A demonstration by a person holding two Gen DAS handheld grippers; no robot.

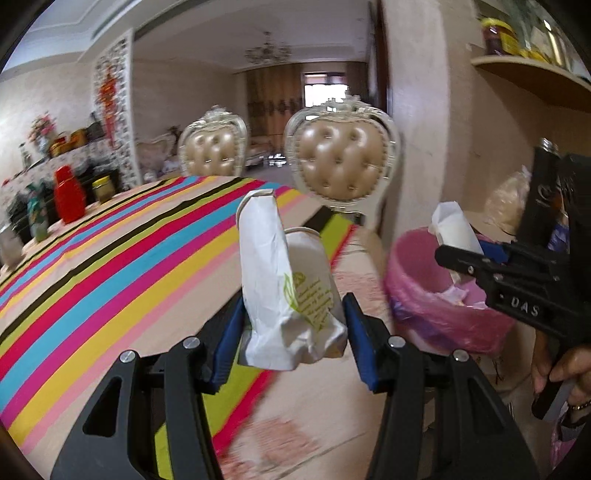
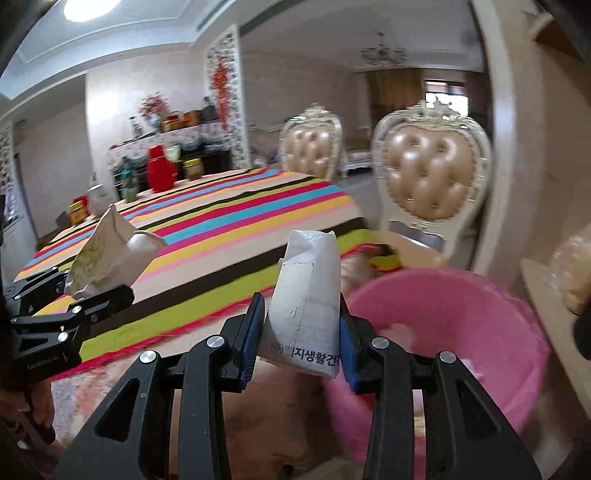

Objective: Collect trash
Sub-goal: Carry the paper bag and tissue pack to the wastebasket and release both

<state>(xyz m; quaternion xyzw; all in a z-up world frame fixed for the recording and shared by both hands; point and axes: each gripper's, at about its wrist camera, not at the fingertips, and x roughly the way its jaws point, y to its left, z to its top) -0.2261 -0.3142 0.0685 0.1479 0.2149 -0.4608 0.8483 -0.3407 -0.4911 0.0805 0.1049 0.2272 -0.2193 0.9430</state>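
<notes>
While carried over the striped cloth edge, clamped nearest in the left wrist view: left tool (image 1: 293,325), blue pads about half apart, pressing a crumpled white paper bag with green print (image 1: 284,291). Gripped likewise in the right wrist view: right tool (image 2: 302,332), pads narrow on a flattened white carton with black Korean lettering (image 2: 308,302), held upright beside the pink-lined round bin's rim (image 2: 443,291). Shown only from the left: bin interior with pale scraps (image 1: 458,291), a hand on the right handle (image 1: 561,373), a shelf of jars (image 1: 517,40). Shown only from the right: ceiling lamp (image 2: 88,7). Counted: two tools, two pieces of trash, one bin, one striped surface (image 2: 229,206), two tufted beige chairs (image 1: 340,155), one red jug (image 2: 159,173).
</notes>
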